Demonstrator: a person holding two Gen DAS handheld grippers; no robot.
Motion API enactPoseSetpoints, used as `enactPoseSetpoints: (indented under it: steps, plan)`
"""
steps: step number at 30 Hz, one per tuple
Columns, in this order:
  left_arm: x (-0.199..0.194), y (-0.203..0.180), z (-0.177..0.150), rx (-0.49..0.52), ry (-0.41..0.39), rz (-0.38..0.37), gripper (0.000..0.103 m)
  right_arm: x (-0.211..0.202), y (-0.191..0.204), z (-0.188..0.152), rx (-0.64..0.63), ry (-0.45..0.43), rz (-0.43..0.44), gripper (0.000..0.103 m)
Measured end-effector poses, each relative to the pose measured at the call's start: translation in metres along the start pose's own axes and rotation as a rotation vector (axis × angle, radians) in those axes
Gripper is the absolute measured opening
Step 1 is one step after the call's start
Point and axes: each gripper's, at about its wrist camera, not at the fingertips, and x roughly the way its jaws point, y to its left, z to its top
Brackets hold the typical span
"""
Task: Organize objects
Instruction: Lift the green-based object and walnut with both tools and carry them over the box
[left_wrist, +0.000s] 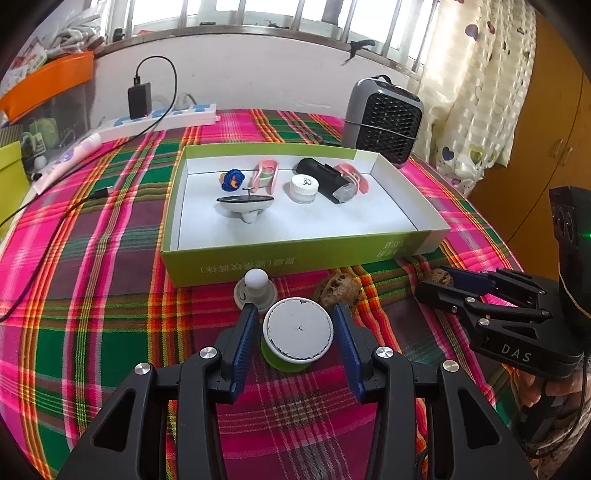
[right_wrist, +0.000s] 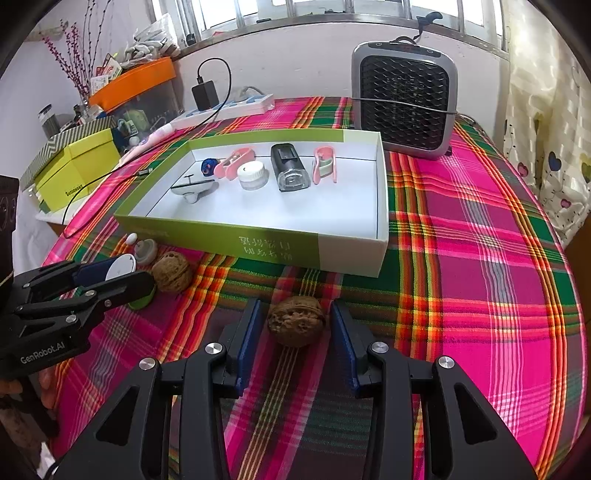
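Your left tongs (left_wrist: 295, 334) are spread around a small round container with a white lid (left_wrist: 297, 329) and green base, standing upright on the plaid desk (left_wrist: 110, 295). Pads flank it on both sides, no pinch visible. Your right tongs (right_wrist: 295, 325) are spread around a walnut (right_wrist: 295, 320), long axis running across between the pads, gap visible on each side. Jaws not settled on either; both have room.

Readable text: "GenRobot.AI" on the left tongs' body in the right wrist view, "DAS" on the right tongs' body in the left wrist view. The green box (left_wrist: 258, 258) has printed characters on its near wall, upside down to you, not legible.

A second walnut (left_wrist: 338, 290) sits just beyond the left tongs, near the box wall, beside a white knob-shaped piece (left_wrist: 255, 290).

Inside the box: black cylindrical device (right_wrist: 289, 166), long axis toward you, clear end nearest; white-capped jar (right_wrist: 252, 176); two pink clips (right_wrist: 324, 164); blue knotted ball (right_wrist: 209, 165); a shallow boat-shaped piece (right_wrist: 192, 189).

Behind the box: grey fan heater (right_wrist: 404, 98), power strip (left_wrist: 162, 116) with a black charger (left_wrist: 139, 99).
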Motion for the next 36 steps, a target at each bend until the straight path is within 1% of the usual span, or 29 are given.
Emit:
enactPoseSetpoints:
  steps: [1,4,8,9,11,25,36]
  plan:
    - [0.0003,-0.0008,-0.0002,0.003,-0.001,0.001,0.04,0.0,0.0001,0.0,-0.001,0.0,0.001,0.039]
    - [0.0003,-0.0016,0.0006,0.008,-0.002,0.003,0.032,-0.0002,-0.0004,0.0,0.0,-0.001,0.002,0.039]
    - [0.0003,-0.0021,0.0007,0.01,-0.002,0.004,0.032,-0.0006,-0.001,-0.0005,0.0,-0.002,0.003,0.039]
    - [0.0007,-0.0025,0.001,0.01,-0.002,0.005,0.032,-0.0005,-0.001,-0.0005,0.0,-0.002,0.003,0.038]
    - [0.0002,-0.0022,0.0008,0.01,-0.001,0.004,0.032,-0.0005,-0.0008,-0.001,-0.003,-0.001,0.003,0.033]
    - [-0.0006,-0.002,0.001,0.008,-0.002,0.003,0.032,-0.0026,-0.0018,-0.0022,0.002,-0.008,0.009,0.032]
    - [-0.0069,-0.0019,0.0029,0.009,-0.019,0.004,0.032,-0.005,-0.0007,-0.0022,0.003,-0.016,0.011,0.032]
